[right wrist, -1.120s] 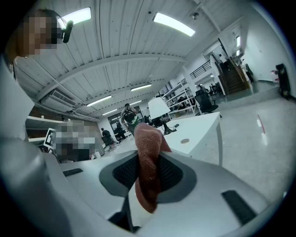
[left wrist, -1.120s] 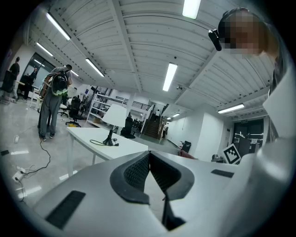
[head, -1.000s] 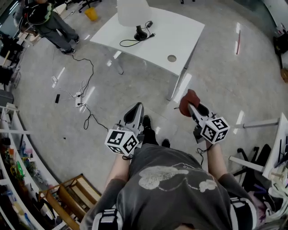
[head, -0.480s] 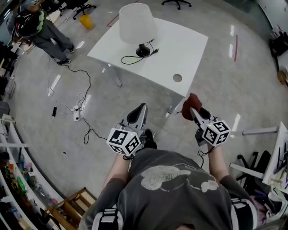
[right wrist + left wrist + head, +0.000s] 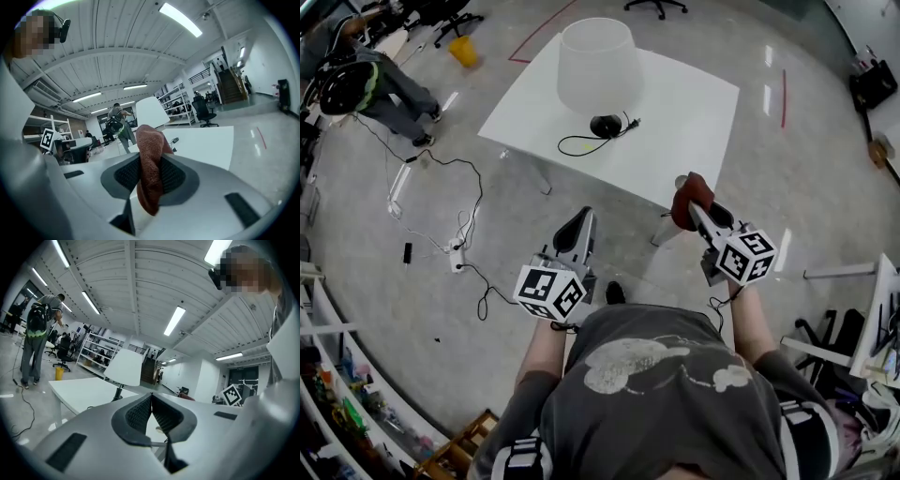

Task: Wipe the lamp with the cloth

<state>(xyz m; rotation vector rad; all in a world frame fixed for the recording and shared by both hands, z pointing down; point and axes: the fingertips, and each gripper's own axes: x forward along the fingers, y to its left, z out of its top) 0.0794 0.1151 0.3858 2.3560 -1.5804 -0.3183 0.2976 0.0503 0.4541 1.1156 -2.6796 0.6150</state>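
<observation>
A lamp with a white shade [image 5: 599, 65] and black base [image 5: 606, 126] stands on the white table [image 5: 694, 112]; it also shows in the left gripper view as the lamp [image 5: 124, 369] and in the right gripper view as the lamp [image 5: 152, 112]. My right gripper [image 5: 692, 208] is shut on a rust-red cloth [image 5: 689, 200], held near the table's front edge; the cloth [image 5: 150, 173] is pinched between the jaws. My left gripper [image 5: 578, 225] is shut and holds nothing, short of the table over the floor.
A black cord [image 5: 581, 142] trails from the lamp base across the table. A person [image 5: 366, 84] stands at the far left near floor cables [image 5: 459, 225]. A yellow bin [image 5: 464, 52] and office chairs lie beyond. Shelving [image 5: 328, 394] lines the left side.
The table and lamp have come closer and lower in the head view as I walk toward them. Both grippers have risen slightly; the right one still grips the cloth.
</observation>
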